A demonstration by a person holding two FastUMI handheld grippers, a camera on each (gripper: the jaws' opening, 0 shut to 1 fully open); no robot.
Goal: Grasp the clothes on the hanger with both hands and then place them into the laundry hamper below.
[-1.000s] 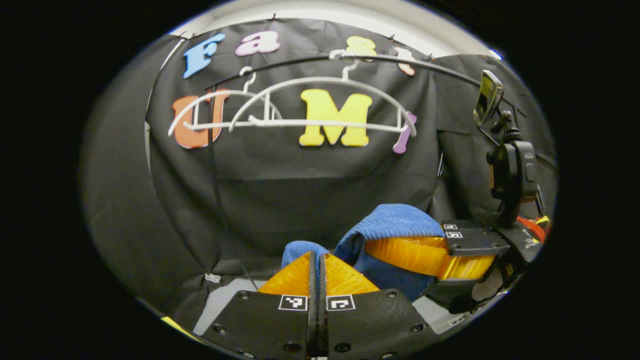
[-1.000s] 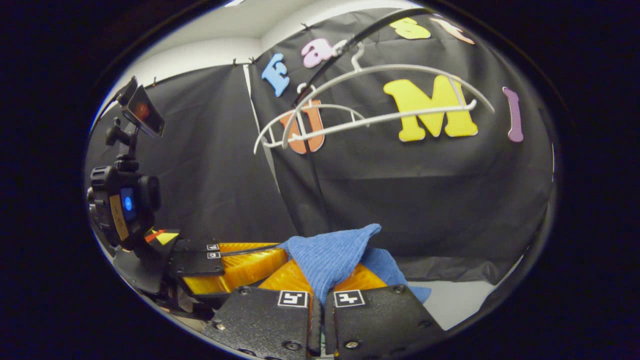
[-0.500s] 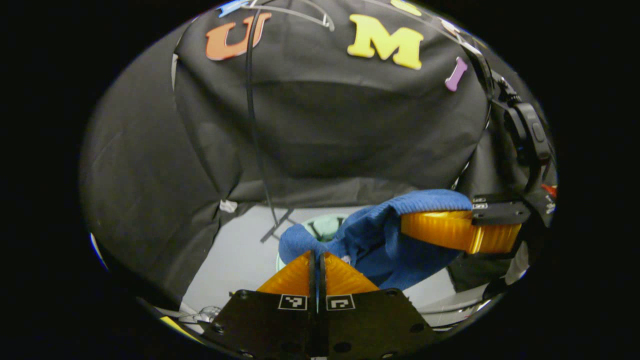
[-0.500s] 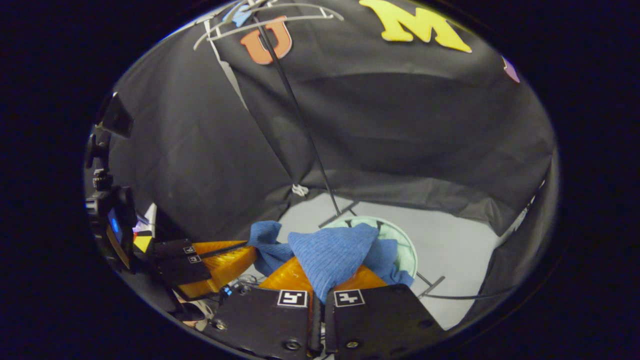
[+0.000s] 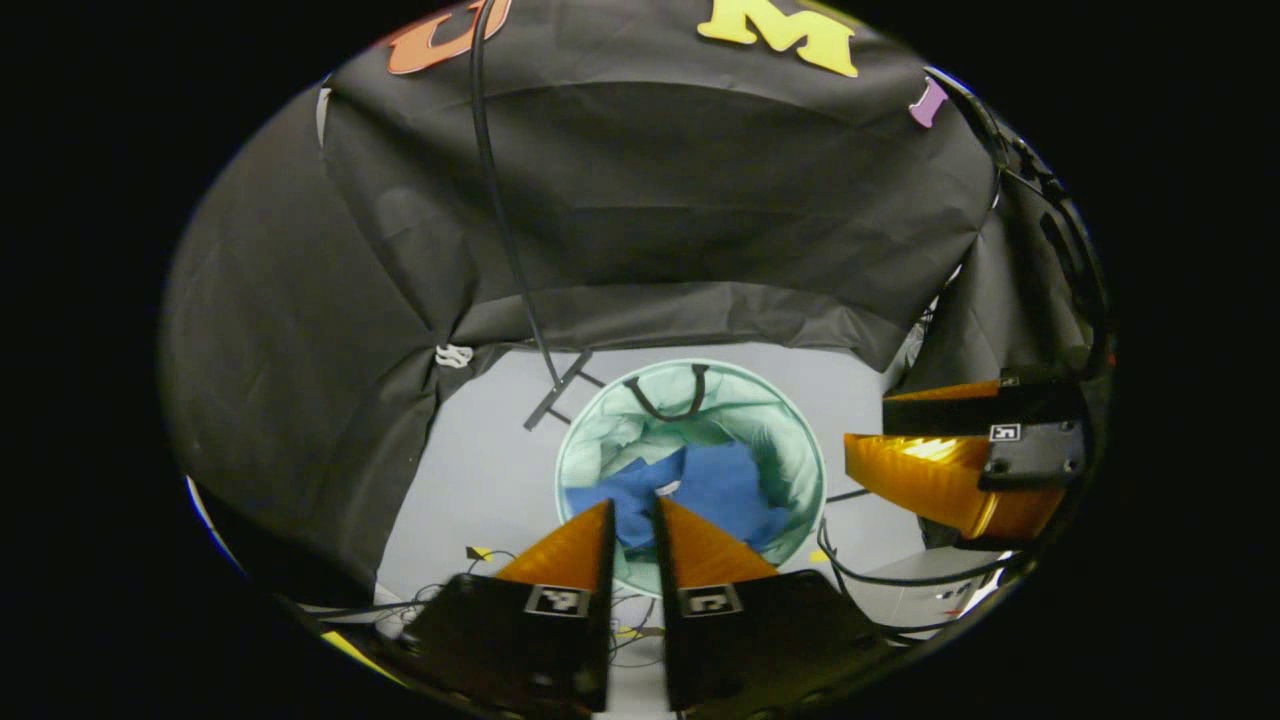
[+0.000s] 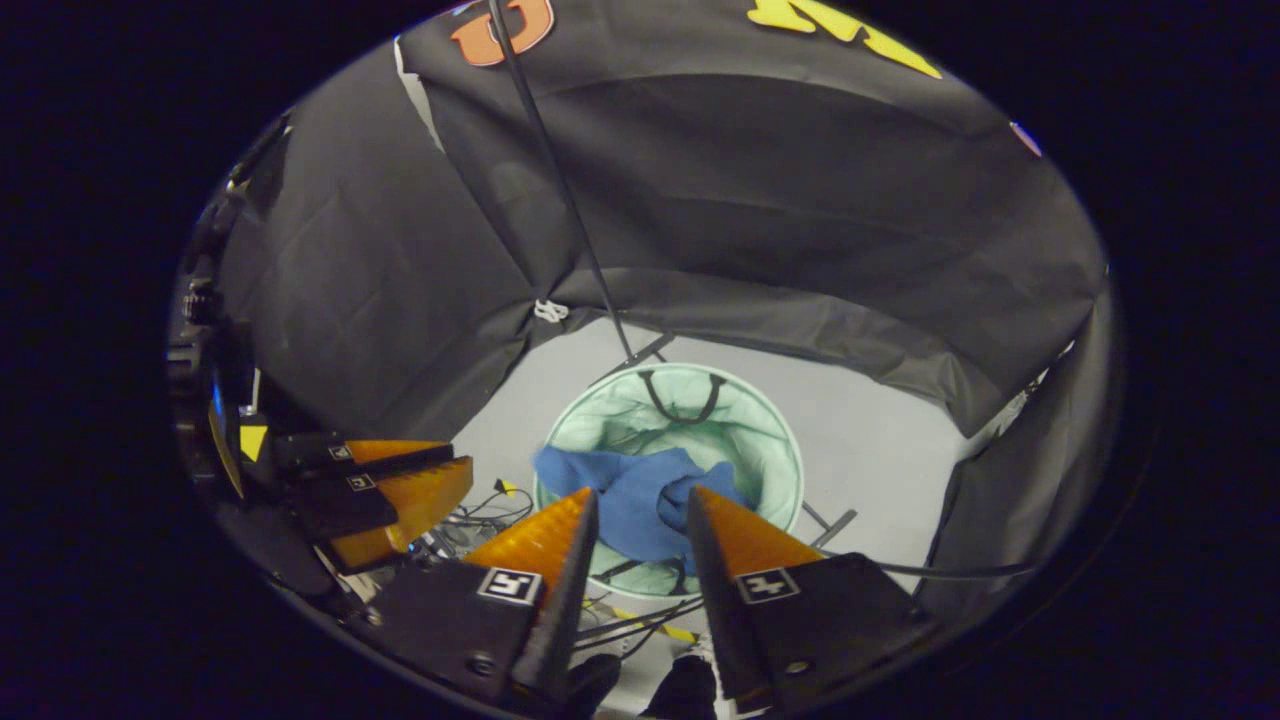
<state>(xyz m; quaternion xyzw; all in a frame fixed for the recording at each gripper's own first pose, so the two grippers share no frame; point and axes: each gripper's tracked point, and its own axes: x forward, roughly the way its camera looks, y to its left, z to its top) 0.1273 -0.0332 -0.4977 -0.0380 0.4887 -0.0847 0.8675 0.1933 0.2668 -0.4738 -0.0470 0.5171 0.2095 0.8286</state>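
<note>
Blue clothes [image 5: 700, 490] lie bunched inside the laundry hamper [image 5: 790, 440], a round pale green mesh tub standing on the grey floor [image 5: 480, 470] below me. From the left gripper view I look almost straight down into it: the cloth covers the near half of the tub's inside, and a dark handle loop [image 5: 670, 395] crosses the far rim. My left gripper [image 5: 633, 505] hangs above the hamper with its two fingers parted by a narrow gap and nothing between them; the blue cloth shows through that gap, well below. At the right edge of this view I see the right gripper, also above the floor, beside the hamper.

From the right gripper view the same cloth [image 6: 640, 495] sits heaped in the hamper [image 6: 770, 440], one fold draped toward the near left rim. My right gripper [image 6: 641, 492] hangs over it with fingers spread fairly wide and empty. The left gripper [image 6: 430, 470] appears low on the left side here, its fingers slightly apart.

A thin black pole [image 6: 560, 190] slants down to crossed feet on the floor just behind the hamper. Black cloth wall [image 5: 650, 200] closes the booth behind. Loose cables [image 6: 640, 620] trail on the floor near the hamper's near edge.
</note>
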